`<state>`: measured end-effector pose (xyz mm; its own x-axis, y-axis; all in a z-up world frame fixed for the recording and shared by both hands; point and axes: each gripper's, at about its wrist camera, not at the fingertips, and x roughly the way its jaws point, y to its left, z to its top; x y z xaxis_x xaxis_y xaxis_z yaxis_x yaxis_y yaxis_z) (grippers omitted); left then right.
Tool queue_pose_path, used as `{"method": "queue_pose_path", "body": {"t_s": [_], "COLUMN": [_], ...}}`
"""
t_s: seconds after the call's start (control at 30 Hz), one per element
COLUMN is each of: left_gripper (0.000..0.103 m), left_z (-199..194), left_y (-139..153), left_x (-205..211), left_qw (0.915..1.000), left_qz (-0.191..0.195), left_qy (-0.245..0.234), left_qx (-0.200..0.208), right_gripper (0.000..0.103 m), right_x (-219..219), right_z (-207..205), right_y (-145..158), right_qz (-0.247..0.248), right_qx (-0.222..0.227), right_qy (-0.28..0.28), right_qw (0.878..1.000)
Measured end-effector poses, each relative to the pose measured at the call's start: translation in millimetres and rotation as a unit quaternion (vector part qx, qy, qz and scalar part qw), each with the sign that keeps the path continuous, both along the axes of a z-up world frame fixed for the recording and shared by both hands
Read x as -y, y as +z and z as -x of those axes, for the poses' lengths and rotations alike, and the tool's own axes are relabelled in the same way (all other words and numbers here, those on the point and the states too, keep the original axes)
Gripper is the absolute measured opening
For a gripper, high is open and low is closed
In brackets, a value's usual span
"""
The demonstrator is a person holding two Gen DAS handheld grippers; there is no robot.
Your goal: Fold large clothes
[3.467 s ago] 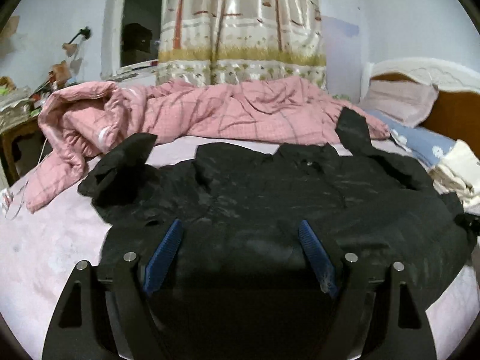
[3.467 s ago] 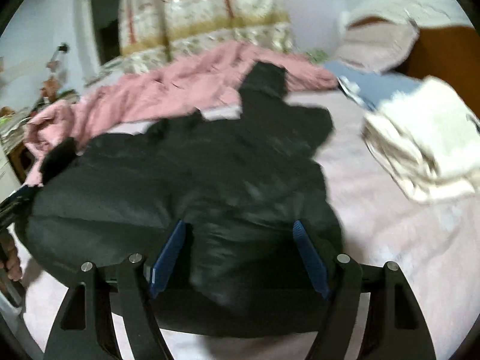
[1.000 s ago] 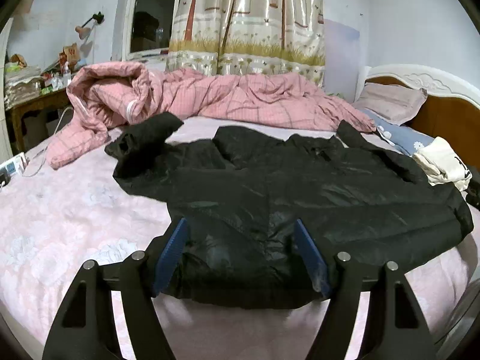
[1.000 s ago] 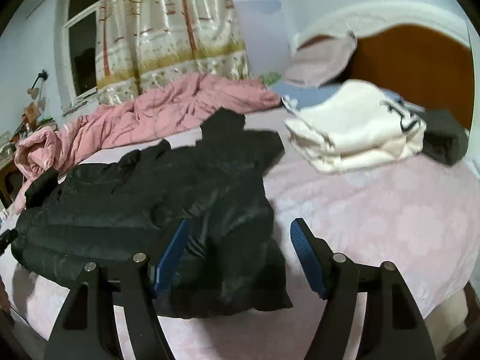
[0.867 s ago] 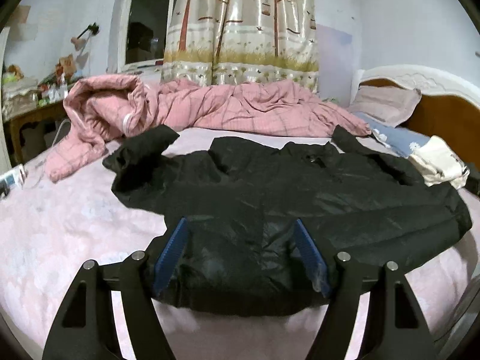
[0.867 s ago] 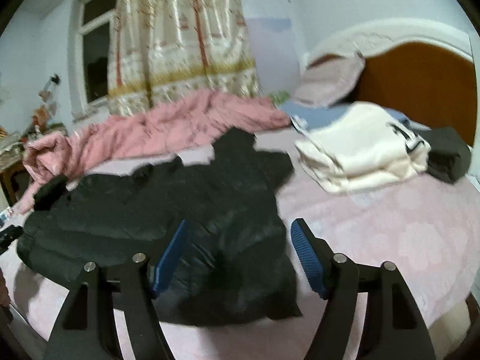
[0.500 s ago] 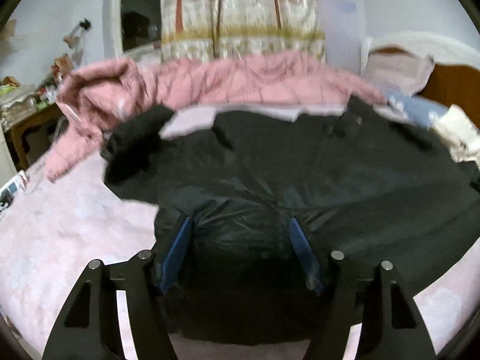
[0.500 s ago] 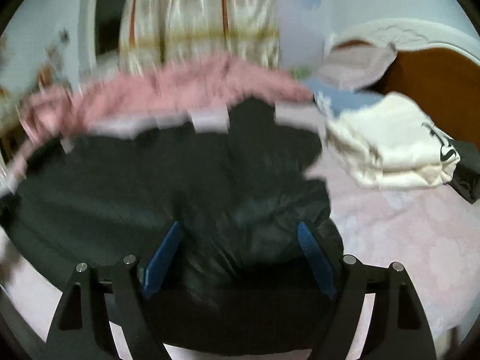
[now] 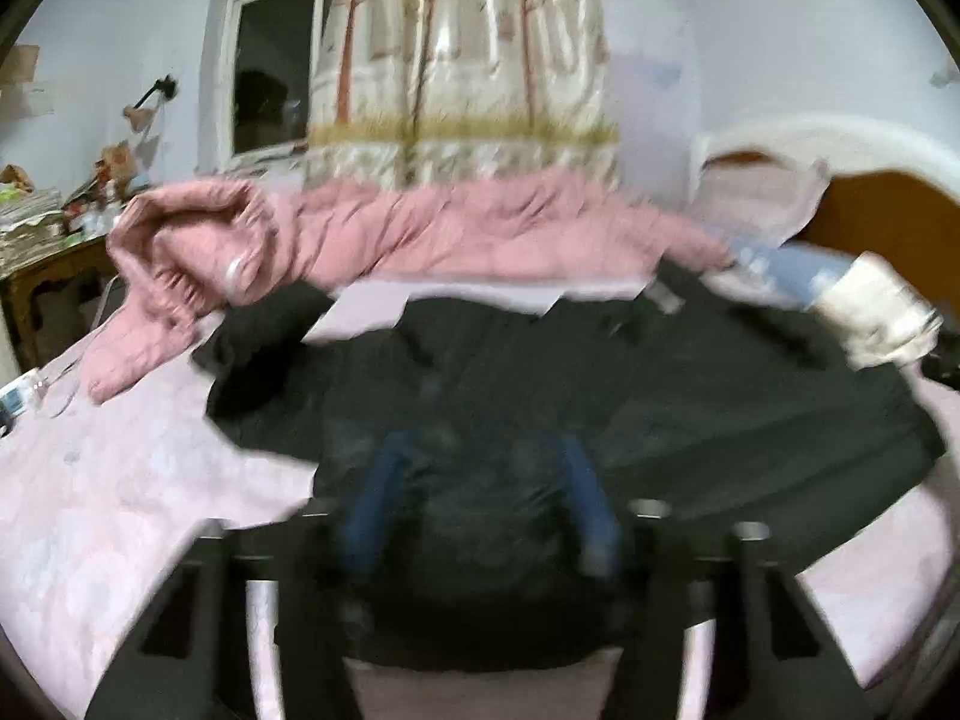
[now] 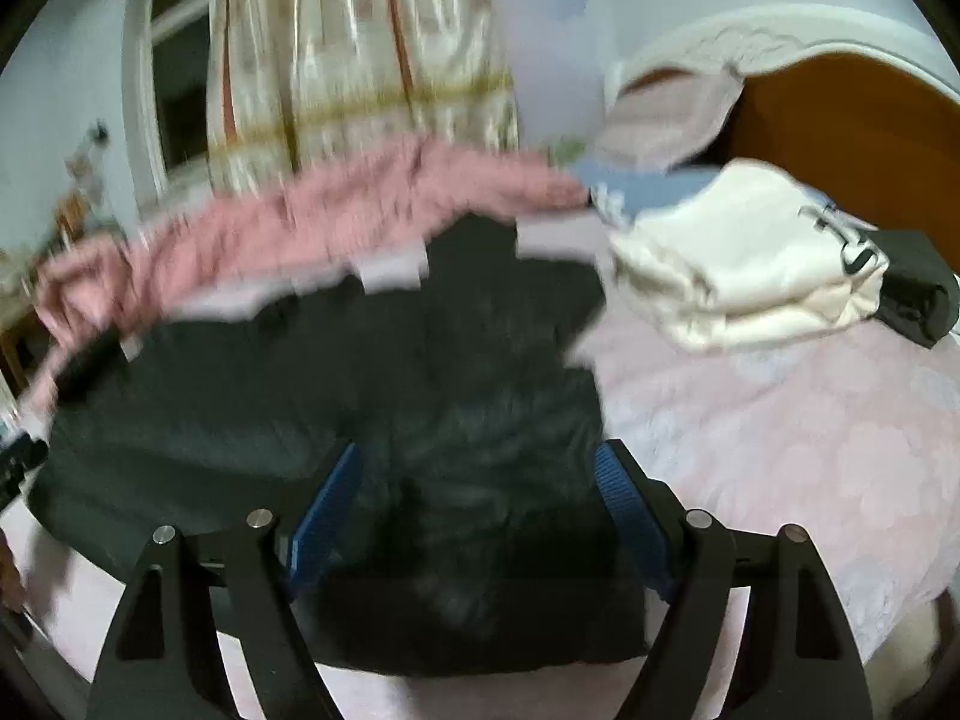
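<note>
Black jacket [image 9: 660, 396] fills both my tongs, left gripper [image 9: 480, 480] closing, right gripper [image 10: 480, 498] closing, white clothes [image 10: 738, 258] at two o'clock.

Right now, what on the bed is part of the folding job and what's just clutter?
Job:
black jacket
left tongs, closing, jacket hem between them
right tongs, jacket hem between them

Lying about:
pink quilt
folded white garment
pillow
curtain

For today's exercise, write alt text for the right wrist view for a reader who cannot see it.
The right gripper sits low over the near hem of a black jacket spread on a pink bed, jaws closing with fabric between them. Folded white clothes lie to the right; the image is blurred.
</note>
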<state>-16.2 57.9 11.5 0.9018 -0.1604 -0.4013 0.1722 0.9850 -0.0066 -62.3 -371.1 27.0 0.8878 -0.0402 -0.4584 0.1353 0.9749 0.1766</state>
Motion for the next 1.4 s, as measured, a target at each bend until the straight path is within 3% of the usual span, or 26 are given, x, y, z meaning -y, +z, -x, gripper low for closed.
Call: {"method": "queue_pose_path", "body": {"t_s": [0.07, 0.13, 0.17, 0.2, 0.27, 0.37, 0.43, 0.57, 0.67, 0.7, 0.73, 0.77, 0.83, 0.87, 0.9, 1.0, 1.1, 1.13, 1.2, 1.23, 1.27, 1.4], "left_gripper": [0.018, 0.016, 0.016, 0.016, 0.016, 0.015, 0.015, 0.015, 0.015, 0.017, 0.028, 0.050, 0.079, 0.086, 0.087, 0.095, 0.095, 0.093, 0.064, 0.040, 0.031, 0.026], "left_z": [-6.7, -21.3, -30.7, -40.4, -61.7, -80.4, -82.6, -71.1, -58.7, -55.3, -49.1, -45.1, -37.7, -35.4, -35.6, -48.8, -61.5, -62.3, -58.2, -54.6, -47.7, -26.5], "left_y": [7.2, 4.8, 0.2, -5.8, -23.5, -47.2, -55.2, -55.4, -52.6, -49.6, -45.4, -41.7, -33.2, -30.3, -29.6, -42.0, -60.1, -61.7, -61.2, -62.0, -60.5, -55.0], "left_x": [3.6, 8.4, 11.4, 14.5, 18.6, 5.8, -1.3, -3.6, -12.8, -17.0, -21.9, -25.5, -30.5, -31.0, -32.3, -40.9, -55.9, -60.0, -61.7, -59.1, -56.5, -45.4], "left_qw": [0.9997, 0.9982, 0.9970, 0.9954, 0.9903, 0.9848, 0.9815, 0.9816, 0.9823, 0.9836, 0.9854, 0.9868, 0.9889, 0.9891, 0.9885, 0.9775, 0.9640, 0.9610, 0.9613, 0.9602, 0.9601, 0.9698], "left_qz": [0.008, 0.009, 0.002, -0.011, -0.044, -0.032, -0.027, -0.054, -0.039, -0.026, -0.006, 0.009, 0.026, 0.026, 0.025, 0.024, 0.084, 0.103, 0.117, 0.124, 0.125, 0.095], "left_qy": [-0.013, -0.016, -0.014, -0.010, 0.011, 0.046, 0.070, 0.095, 0.099, 0.096, 0.090, 0.084, 0.083, 0.089, 0.095, 0.133, 0.130, 0.128, 0.108, 0.084, 0.070, 0.063], "left_qx": [-0.022, -0.057, -0.077, -0.094, -0.131, -0.164, -0.176, -0.157, -0.154, -0.151, -0.144, -0.139, -0.120, -0.114, -0.115, -0.162, -0.217, -0.223, -0.225, -0.236, -0.240, -0.216], "right_gripper": [0.067, 0.051, 0.037, 0.034, 0.033, 0.033, 0.033, 0.033, 0.033, 0.033, 0.034, 0.036, 0.051, 0.066, 0.077, 0.086, 0.087, 0.087, 0.087, 0.087, 0.087, 0.087], "right_x": [4.8, 4.3, 2.5, -0.2, -2.3, 0.5, 2.0, 4.3, -1.9, -4.9, -5.9, -7.8, -9.8, -10.5, -10.1, -3.0, 11.8, 16.9, 23.3, 24.2, 23.7, 12.7], "right_z": [-1.6, -15.3, -23.7, -36.5, -52.1, -66.8, -68.1, -67.3, -57.3, -54.1, -49.0, -44.2, -34.6, -28.5, -23.7, -13.0, -13.3, -15.4, -20.3, -23.1, -23.5, -16.7], "right_y": [8.1, 7.9, 5.0, -4.0, -21.8, -44.6, -46.8, -49.9, -42.8, -40.8, -37.9, -34.2, -25.6, -20.3, -16.6, -10.5, -16.1, -20.0, -30.0, -34.3, -35.6, -25.4], "right_qz": [-0.026, -0.020, -0.010, 0.004, 0.015, -0.002, -0.008, -0.014, 0.014, 0.023, 0.031, 0.037, 0.042, 0.045, 0.047, 0.040, -0.007, -0.024, -0.040, -0.042, -0.041, -0.009], "right_qx": [0.015, -0.012, -0.029, -0.062, -0.111, -0.163, -0.166, -0.164, -0.146, -0.140, -0.134, -0.124, -0.101, -0.084, -0.073, -0.061, -0.076, -0.087, -0.112, -0.123, -0.124, -0.090], "right_qy": [0.017, 0.025, 0.025, 0.029, 0.027, 0.035, 0.035, 0.031, 0.019, 0.016, 0.014, 0.012, 0.012, 0.009, 0.004, -0.014, -0.024, -0.025, -0.025, -0.027, -0.028, -0.018], "right_qw": [0.999, 0.999, 0.999, 0.998, 0.993, 0.986, 0.985, 0.986, 0.989, 0.990, 0.990, 0.991, 0.994, 0.995, 0.996, 0.997, 0.997, 0.996, 0.993, 0.991, 0.991, 0.996]}}
